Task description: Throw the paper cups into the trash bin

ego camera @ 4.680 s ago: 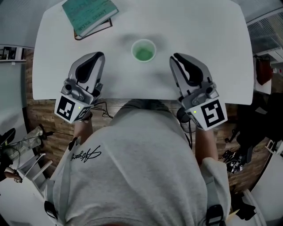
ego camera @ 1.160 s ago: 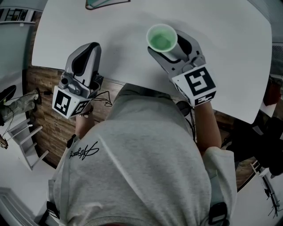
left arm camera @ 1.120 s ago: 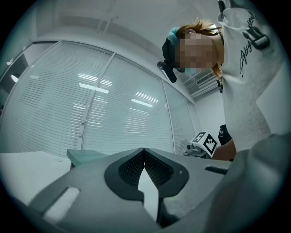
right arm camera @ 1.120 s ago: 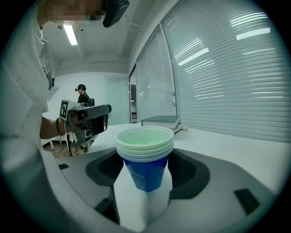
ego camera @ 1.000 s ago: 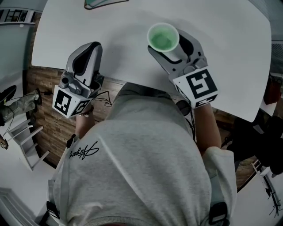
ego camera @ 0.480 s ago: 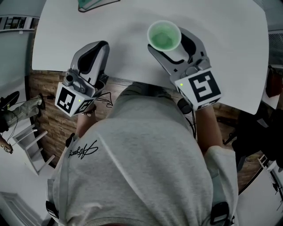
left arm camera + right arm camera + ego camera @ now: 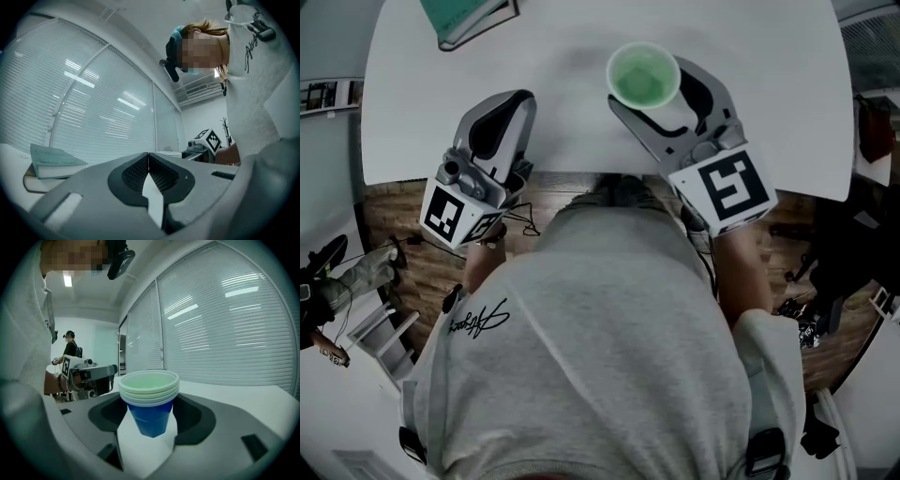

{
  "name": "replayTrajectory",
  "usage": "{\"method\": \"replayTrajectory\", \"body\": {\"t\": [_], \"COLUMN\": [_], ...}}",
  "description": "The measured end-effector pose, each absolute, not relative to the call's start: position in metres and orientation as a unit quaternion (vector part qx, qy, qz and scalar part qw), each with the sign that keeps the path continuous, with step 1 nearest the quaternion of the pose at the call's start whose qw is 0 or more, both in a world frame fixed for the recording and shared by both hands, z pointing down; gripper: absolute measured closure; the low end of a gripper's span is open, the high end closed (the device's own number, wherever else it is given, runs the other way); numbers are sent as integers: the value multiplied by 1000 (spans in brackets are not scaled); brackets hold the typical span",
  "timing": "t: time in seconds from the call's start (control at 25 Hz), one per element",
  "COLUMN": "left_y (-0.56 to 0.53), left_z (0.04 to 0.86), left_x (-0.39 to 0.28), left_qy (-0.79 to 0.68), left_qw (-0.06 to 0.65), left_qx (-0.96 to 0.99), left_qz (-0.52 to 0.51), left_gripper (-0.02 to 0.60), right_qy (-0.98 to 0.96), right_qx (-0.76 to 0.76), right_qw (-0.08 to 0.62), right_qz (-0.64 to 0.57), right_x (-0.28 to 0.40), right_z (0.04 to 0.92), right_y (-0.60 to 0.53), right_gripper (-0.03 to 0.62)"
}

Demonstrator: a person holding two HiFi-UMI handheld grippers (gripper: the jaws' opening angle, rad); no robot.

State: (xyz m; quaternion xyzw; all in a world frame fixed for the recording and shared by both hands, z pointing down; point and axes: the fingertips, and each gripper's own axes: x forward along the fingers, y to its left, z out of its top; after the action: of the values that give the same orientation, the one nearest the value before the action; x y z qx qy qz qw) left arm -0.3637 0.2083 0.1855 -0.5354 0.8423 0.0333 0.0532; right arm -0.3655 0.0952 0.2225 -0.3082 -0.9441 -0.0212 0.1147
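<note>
A stack of nested paper cups [image 7: 643, 77], blue outside and pale green inside, is held upright over the white table [image 7: 562, 103]. My right gripper [image 7: 661, 98] is shut on the stack's lower part. In the right gripper view the cups [image 7: 150, 401] stand between the two dark pads of my right gripper [image 7: 151, 420]. My left gripper [image 7: 511, 101] hovers at the table's near edge, shut with nothing in it. In the left gripper view the pads of my left gripper [image 7: 148, 157] meet at their tips. No trash bin is in view.
A teal book [image 7: 464, 17] lies at the table's far left corner, and it also shows as a book [image 7: 54, 161] on the left of the left gripper view. Wood floor and cables lie below the near table edge. A person [image 7: 70, 350] stands far off in the room.
The cups stood on the table 4.7 s ago; now my right gripper holds them. Over the last second the cups stay in its grip and my left gripper has edged right.
</note>
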Motion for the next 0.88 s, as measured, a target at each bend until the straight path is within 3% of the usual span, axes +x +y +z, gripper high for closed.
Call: {"method": "replayTrajectory", "body": {"t": [0.88], "left_y": [179], "left_z": [176], "left_x": [-315], "left_qy": [736], "left_qw": [57], "left_qx": [-673], "left_qz": [47], "left_gripper": [575], "right_qy": [-985], "right_qx": [-140], "right_qw": [104], "right_qz": [-10], "right_x": [-282], "right_z": [205], "right_y": [76], "right_gripper": [299]}}
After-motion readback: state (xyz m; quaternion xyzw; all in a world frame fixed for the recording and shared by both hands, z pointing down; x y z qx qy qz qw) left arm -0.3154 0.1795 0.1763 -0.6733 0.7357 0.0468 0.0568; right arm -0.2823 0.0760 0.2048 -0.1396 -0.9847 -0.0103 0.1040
